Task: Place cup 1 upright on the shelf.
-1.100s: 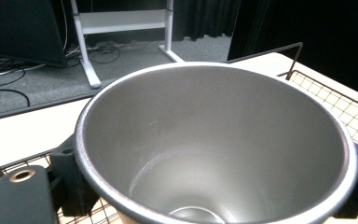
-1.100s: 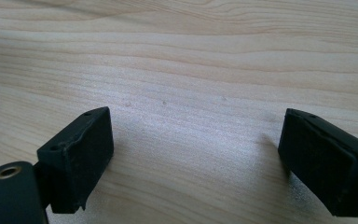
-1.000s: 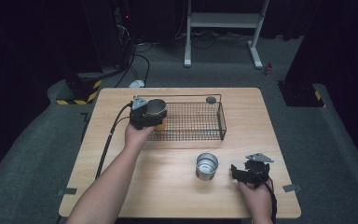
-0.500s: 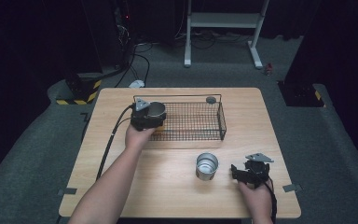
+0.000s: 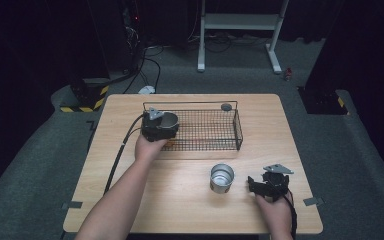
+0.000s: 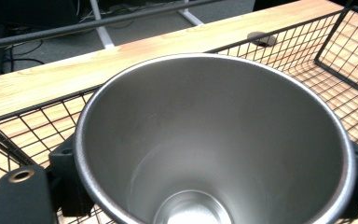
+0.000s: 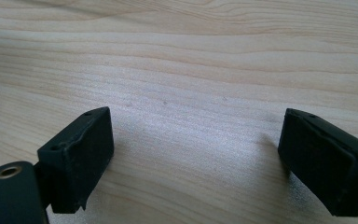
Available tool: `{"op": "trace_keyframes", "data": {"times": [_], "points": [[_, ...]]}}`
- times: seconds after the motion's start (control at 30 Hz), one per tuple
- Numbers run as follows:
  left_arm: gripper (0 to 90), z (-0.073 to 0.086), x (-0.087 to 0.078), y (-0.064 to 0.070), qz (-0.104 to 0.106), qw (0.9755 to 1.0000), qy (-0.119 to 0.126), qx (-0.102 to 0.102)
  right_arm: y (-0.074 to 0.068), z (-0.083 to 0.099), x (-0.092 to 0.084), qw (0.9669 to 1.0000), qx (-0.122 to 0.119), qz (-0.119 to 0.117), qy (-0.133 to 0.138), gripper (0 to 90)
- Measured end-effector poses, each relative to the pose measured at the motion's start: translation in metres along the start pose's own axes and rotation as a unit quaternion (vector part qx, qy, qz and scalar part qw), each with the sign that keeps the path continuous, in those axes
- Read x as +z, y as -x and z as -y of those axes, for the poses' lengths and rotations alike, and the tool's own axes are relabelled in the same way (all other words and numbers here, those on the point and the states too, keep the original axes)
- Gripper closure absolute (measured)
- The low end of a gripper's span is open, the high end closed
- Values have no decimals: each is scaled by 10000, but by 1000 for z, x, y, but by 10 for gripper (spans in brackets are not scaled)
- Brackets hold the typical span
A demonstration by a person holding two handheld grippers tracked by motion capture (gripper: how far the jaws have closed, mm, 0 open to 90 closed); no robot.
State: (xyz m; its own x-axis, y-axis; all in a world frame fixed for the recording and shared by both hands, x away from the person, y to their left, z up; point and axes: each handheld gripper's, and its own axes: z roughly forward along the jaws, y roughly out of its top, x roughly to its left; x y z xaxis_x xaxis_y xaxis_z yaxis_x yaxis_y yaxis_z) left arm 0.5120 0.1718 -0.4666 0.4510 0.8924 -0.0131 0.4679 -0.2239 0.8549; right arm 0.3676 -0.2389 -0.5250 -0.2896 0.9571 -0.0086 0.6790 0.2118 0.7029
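Forward-stretched, left hand (image 5: 147, 147) grips cup (image 6: 205, 140).

The left gripper (image 5: 161, 125) is holding a steel cup (image 5: 168, 120) over the wire basket's (image 5: 238, 131) left end; the right gripper (image 5: 269, 184) is resting on the table (image 5: 180, 200) beside a second cup (image 5: 222, 178).

Bright light on the table (image 5: 130, 200), dark surroundings; soft sheen inside the steel cup (image 6: 205, 149), close views slightly soft
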Motion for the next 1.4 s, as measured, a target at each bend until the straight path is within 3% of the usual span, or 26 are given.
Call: {"op": "trace_keyframes", "data": {"times": [0.43,0.8,0.9,1.13,1.27,1.4], "points": [[136,4,1,3,52,10000,-49,-21,0,0,0,10000,-13,-1,3,103],[135,8,-2,1,-56,9999,-84,77,0,0,0,10000,-14,-1,3,103],[133,7,-2,0,-82,9999,-140,-11,0,0,0,10000,-13,-1,3,103],[4,2,-4,-1,-149,9992,-351,85,0,0,0,10000,-14,-2,3,103],[2,1,-6,-5,-123,9988,-474,-61,0,0,0,10000,-14,-2,3,103],[2,0,-8,-7,-166,9987,-480,-6,0,0,0,10000,-19,-9,3,103]]}}
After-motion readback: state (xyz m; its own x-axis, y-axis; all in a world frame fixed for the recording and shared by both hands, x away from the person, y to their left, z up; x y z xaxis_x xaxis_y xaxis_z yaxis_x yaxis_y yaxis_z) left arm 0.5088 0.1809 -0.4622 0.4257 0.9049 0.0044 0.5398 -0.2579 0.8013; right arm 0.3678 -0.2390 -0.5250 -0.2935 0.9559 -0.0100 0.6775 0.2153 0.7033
